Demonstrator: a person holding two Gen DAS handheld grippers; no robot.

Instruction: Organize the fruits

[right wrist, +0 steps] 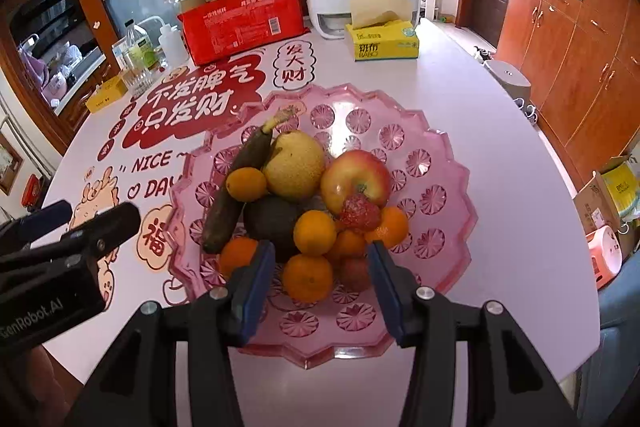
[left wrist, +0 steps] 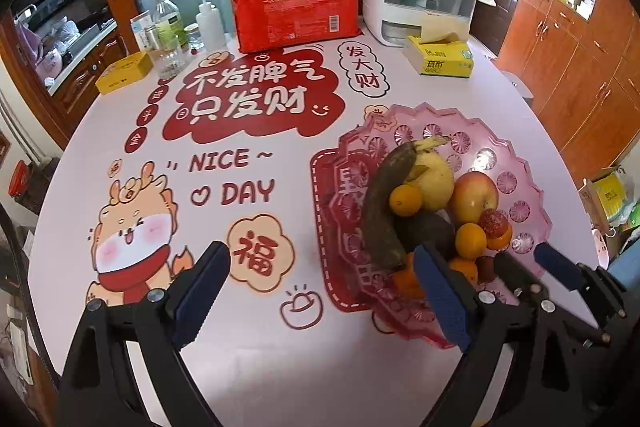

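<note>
Pink tray (right wrist: 432,155) on surface (right wrist: 460,91): banana (right wrist: 236,187), pear (right wrist: 294,167), apple (right wrist: 354,181), oranges (right wrist: 314,231). Left tongs (left wrist: 324,291) apart, empty. Right tongs (right wrist: 320,283) apart, clamping nothing.

A glossy pink translucent plastic tray (right wrist: 436,187) sits on a smooth printed tablecloth (left wrist: 260,347); the cabinets (right wrist: 560,59) are polished wood.

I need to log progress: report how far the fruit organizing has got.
Done: banana, pear, apple and oranges are piled in the pink tray. In hand: nothing; left gripper and right gripper are both empty. Left: no loose fruit shows on the table.
</note>
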